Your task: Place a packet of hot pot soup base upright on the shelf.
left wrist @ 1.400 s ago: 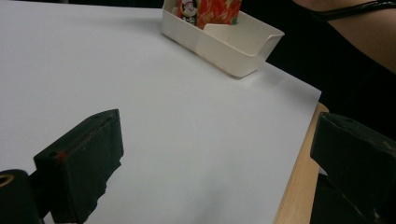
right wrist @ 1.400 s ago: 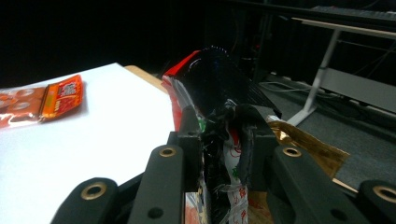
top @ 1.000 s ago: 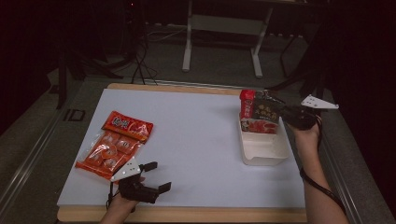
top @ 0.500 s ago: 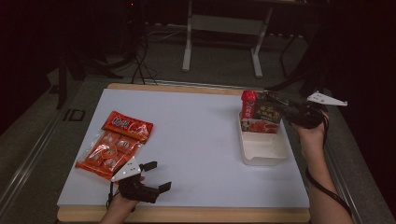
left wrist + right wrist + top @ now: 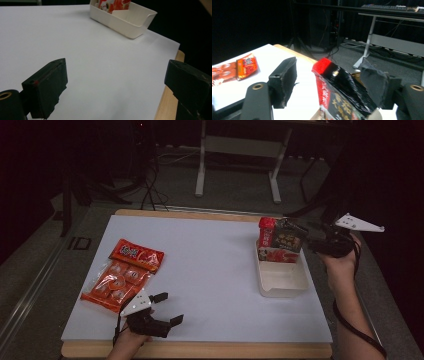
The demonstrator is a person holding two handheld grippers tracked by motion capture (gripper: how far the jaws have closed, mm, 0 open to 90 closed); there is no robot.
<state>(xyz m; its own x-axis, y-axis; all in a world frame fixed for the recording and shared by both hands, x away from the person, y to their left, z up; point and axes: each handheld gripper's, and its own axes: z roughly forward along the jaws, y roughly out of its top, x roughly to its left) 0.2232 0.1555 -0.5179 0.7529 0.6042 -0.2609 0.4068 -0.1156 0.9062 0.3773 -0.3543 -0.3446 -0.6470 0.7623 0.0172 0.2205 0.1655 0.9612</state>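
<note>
Left gripper [image 5: 159, 312] rested at the near edge of the desk [image 5: 215, 270], toward the near-left corner; fingers [image 5: 47, 87] spread wide with only bare white surface between them, grasping nothing. Just beyond it, close to the left edge: orange snack bag [image 5: 120, 275], lying flat, clear of the gripper.

Toward the right edge, about midway along it: white tray [image 5: 281, 280], near half bare inside, two packets stood on end in its far half. Seen also from the left gripper view at the far side of the sheet, tray [image 5: 125, 18] with a red-and-white packet end showing inside.

Black-and-red packet [image 5: 289, 236] leaned upright in the tray's far end, next to a red packet [image 5: 266, 231] on its left. Right gripper [image 5: 314, 240] held level just beyond the right edge, beside that packet. In the right gripper view, packet top [image 5: 342, 82] between the fingers [image 5: 284, 77], a gap visible on the left side; released, fingers just been opening. Contact on the right-side finger: could not tell.
</note>
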